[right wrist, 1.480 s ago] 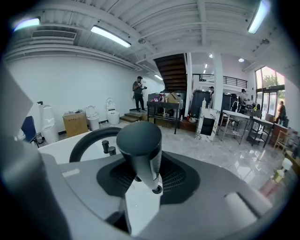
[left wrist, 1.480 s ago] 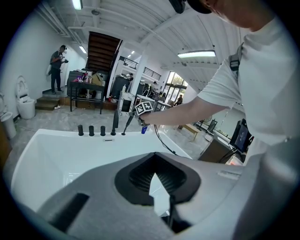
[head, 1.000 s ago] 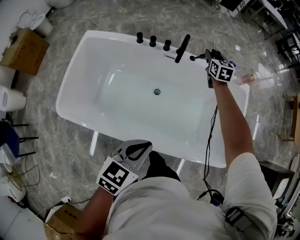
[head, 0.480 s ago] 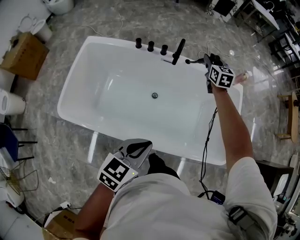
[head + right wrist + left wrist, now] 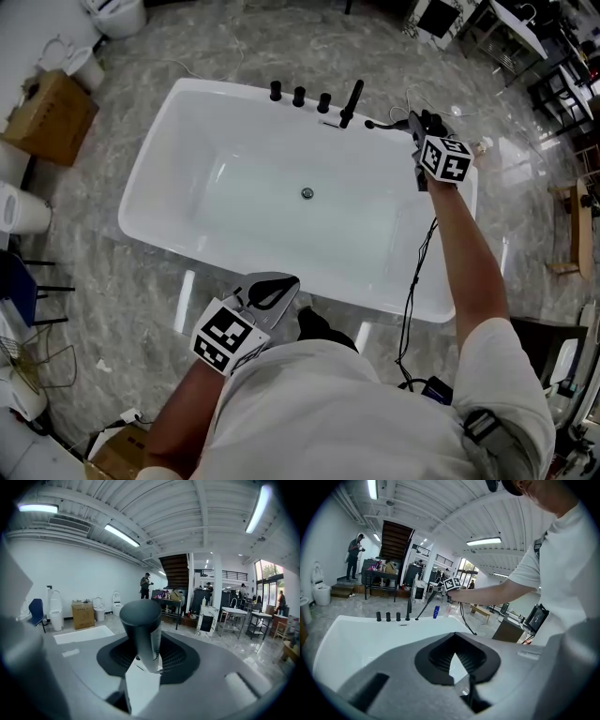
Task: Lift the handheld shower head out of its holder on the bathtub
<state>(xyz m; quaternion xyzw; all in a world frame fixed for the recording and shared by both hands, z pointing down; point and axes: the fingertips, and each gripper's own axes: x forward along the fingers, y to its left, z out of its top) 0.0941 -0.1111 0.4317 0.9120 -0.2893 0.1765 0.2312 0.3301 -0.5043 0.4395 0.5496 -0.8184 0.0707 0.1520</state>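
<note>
My right gripper (image 5: pixel 413 118) is clamped on the handheld shower head (image 5: pixel 140 620). In the right gripper view its dark, round-ended body stands upright between the two jaws, with both pads pressed to its sides and kept apart by its thickness. In the head view that gripper sits over the far rim of the bathtub (image 5: pixel 155 159), and a thin black line runs from its tips toward the rim just to its left. I cannot tell from here whether the shower head is fully clear of its holder.

My left gripper (image 5: pixel 289 281) has its jaws drawn together at the tips with nothing between them. It hangs at the near side of the tub, close to my body and well apart from the right one, pointing across the basin toward the fittings.

There is one tub and one shower head. One tall black spout (image 5: pixel 351 103) stands just left of the right gripper, with three black knobs (image 5: pixel 299 96) in a row further left on the same rim. The white basin shows a single drain (image 5: pixel 307 193) in its floor, between the two grippers. One cardboard box (image 5: pixel 52 98) sits on the floor, far off to the left gripper's side.
</note>
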